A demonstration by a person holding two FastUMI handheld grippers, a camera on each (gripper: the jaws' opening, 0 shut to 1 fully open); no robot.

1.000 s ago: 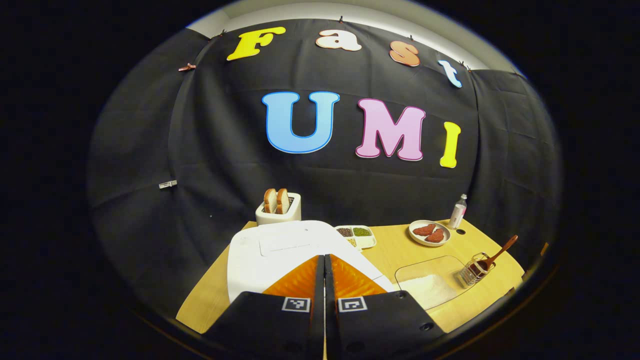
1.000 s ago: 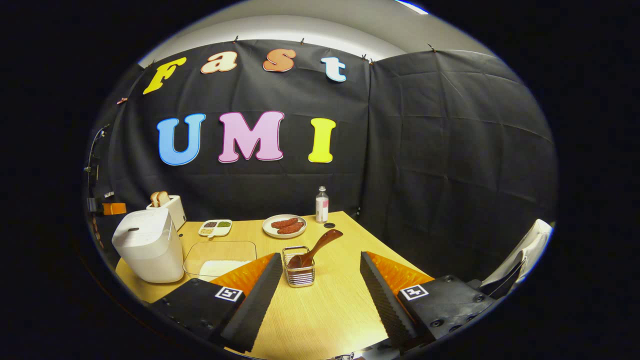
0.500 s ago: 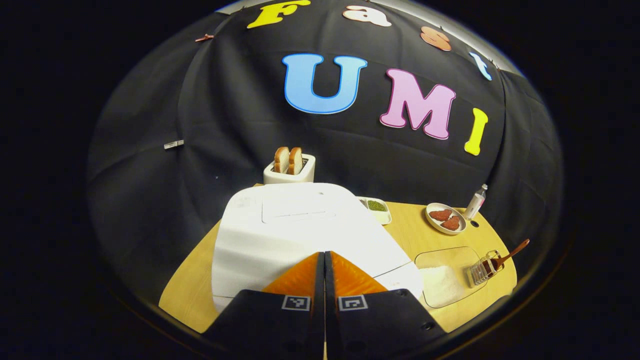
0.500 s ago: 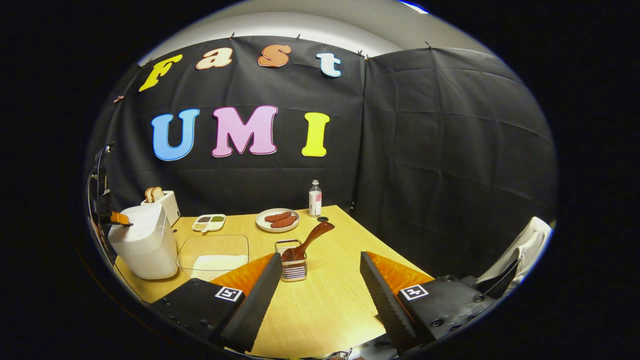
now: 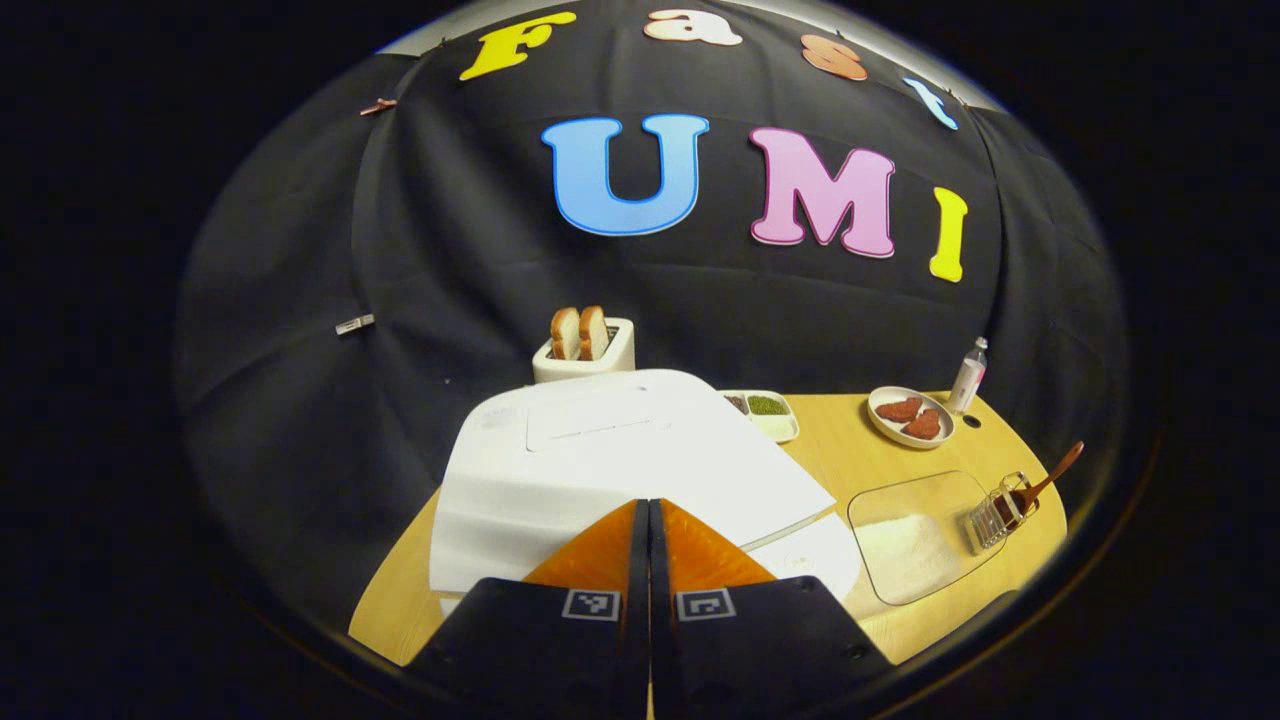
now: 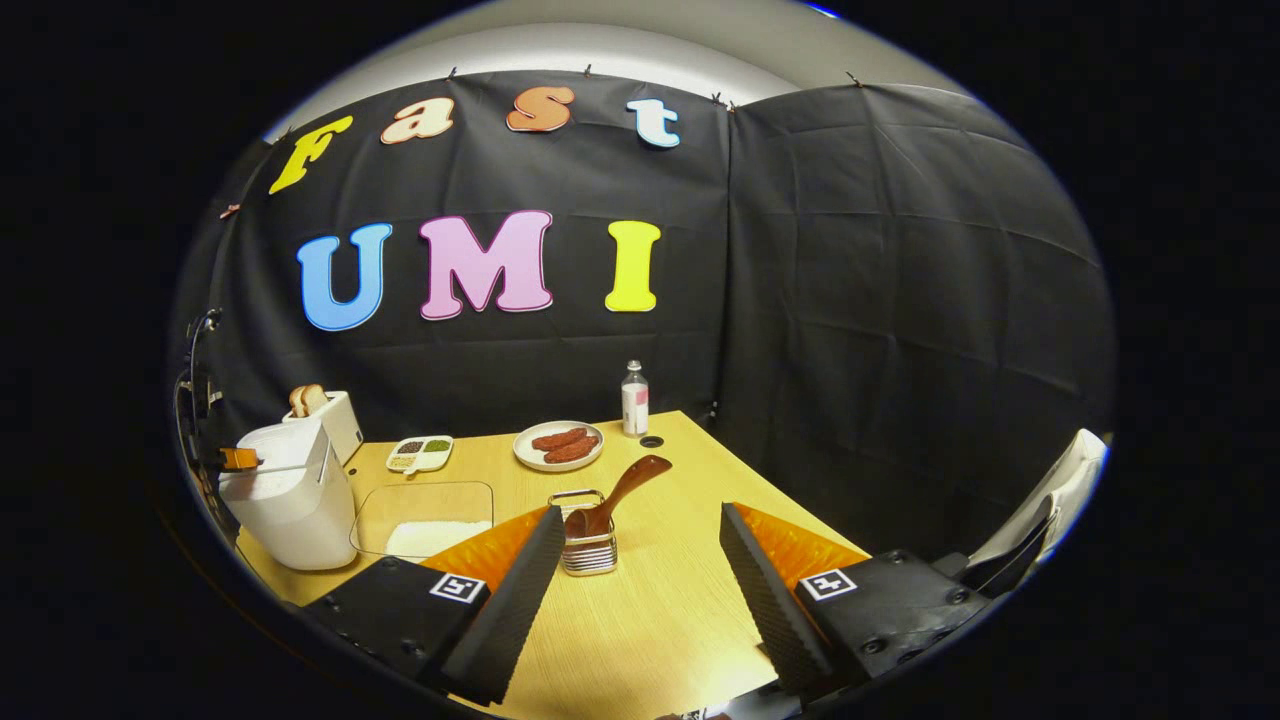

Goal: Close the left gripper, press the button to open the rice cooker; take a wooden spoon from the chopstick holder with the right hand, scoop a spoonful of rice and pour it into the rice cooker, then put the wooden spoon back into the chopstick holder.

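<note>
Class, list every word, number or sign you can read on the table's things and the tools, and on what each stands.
Bottle label: too small to read.
Rice cooker lid panel: print too faint to read.
Square tags: coded patterns, no words.
Nothing here is legible.

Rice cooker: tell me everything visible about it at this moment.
The rice cooker is a white, boxy, smooth plastic-looking appliance at the table's left end, before the toaster and beside the clear rice tray. Its lid, bearing a faint rectangular panel, is raised a crack, with a dark seam along the front. The shut left gripper hovers at its front edge; contact is unclear.
</note>
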